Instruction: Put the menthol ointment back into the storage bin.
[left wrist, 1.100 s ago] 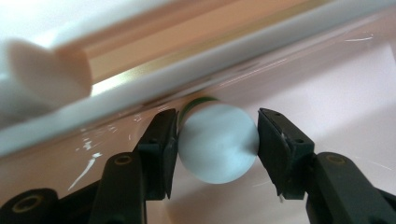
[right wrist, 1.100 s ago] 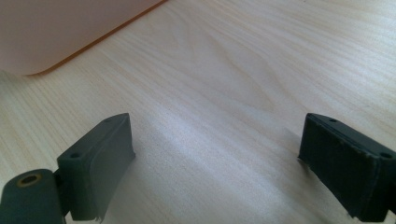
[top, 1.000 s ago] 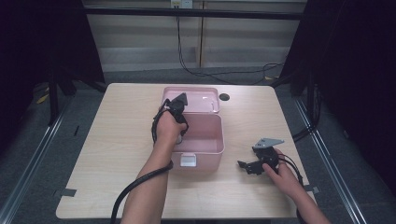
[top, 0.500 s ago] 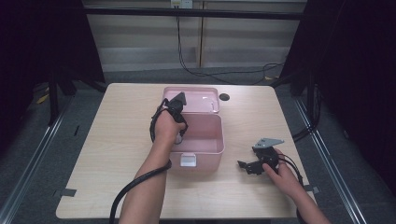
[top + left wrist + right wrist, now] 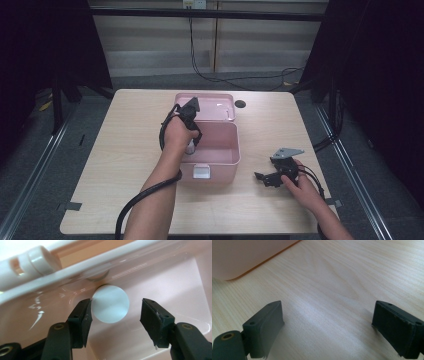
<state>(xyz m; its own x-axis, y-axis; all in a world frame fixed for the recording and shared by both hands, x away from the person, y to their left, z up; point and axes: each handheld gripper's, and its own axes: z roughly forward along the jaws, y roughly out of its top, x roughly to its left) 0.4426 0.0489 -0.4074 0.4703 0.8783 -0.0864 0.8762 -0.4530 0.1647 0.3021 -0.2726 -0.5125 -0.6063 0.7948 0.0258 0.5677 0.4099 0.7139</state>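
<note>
Reaching into the open pink box (image 5: pixel 220 150) w/ our left gripper (image 5: pixel 189 112), we see its 2 jaws spread, straddling a white round-ended item (image 5: pixel 110 303) that lies inside against the box wall; in the left gripper view the left jaw touches its edge, the right jaw stands just clear. Whether it's a cap or a bottle end, we can't tell. The lid (image 5: pixel 212 106) lies back behind the box, latch (image 5: pixel 201 171) facing us at the front. Likely step: pinch that white piece and lift it out. To do it well, we'd centre the jaws so both pads meet the round sides evenly, close gently, then lift straight up w/o scraping the rim. Further right, our right gripper (image 5: pixel 270 177) rests near the table (image 5: pixel 125 150) surface, jaws wide apart, empty, well away from the box.
</note>
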